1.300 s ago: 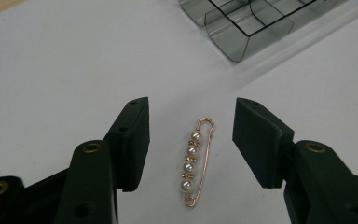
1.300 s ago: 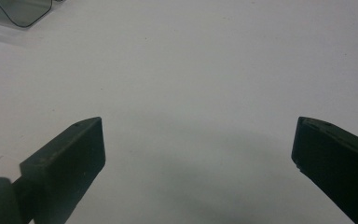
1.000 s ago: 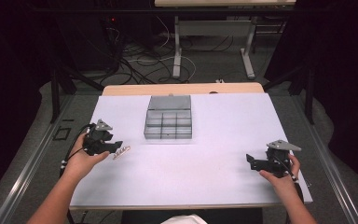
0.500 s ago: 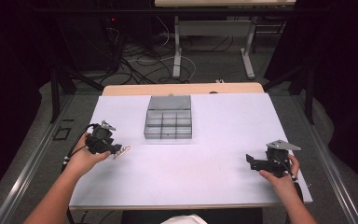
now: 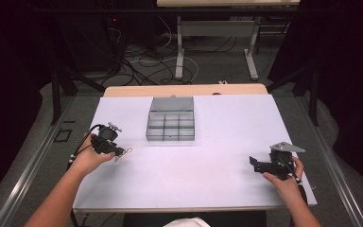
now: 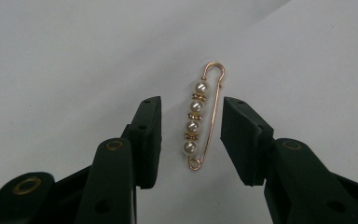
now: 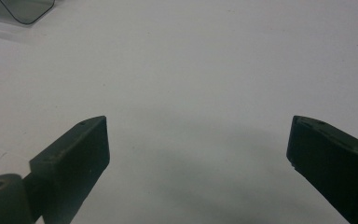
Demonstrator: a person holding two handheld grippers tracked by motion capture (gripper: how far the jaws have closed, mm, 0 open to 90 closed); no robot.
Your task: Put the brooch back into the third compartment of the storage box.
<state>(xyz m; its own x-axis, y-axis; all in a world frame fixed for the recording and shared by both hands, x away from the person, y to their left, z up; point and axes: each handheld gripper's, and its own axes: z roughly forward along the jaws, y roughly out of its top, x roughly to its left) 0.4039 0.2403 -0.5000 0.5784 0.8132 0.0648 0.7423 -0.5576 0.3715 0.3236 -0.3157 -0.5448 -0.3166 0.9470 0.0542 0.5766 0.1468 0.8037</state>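
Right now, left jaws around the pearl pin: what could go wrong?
1. The pin lies flat on the table; the left gripper, whose jaws have just been closing with the pin between them, untouched, may slide over the thin wire.
2. Pads could press the round pearls and flick it away.

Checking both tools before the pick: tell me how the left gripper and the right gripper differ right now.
The left gripper has its black jaws drawn narrow around a gold safety-pin brooch with four pearls, pads not yet touching it; they have just been closing. The right gripper stands wide open with bare white table between its jaws. In the high view the right carries a grey plate on top. Both are black and hand-held.
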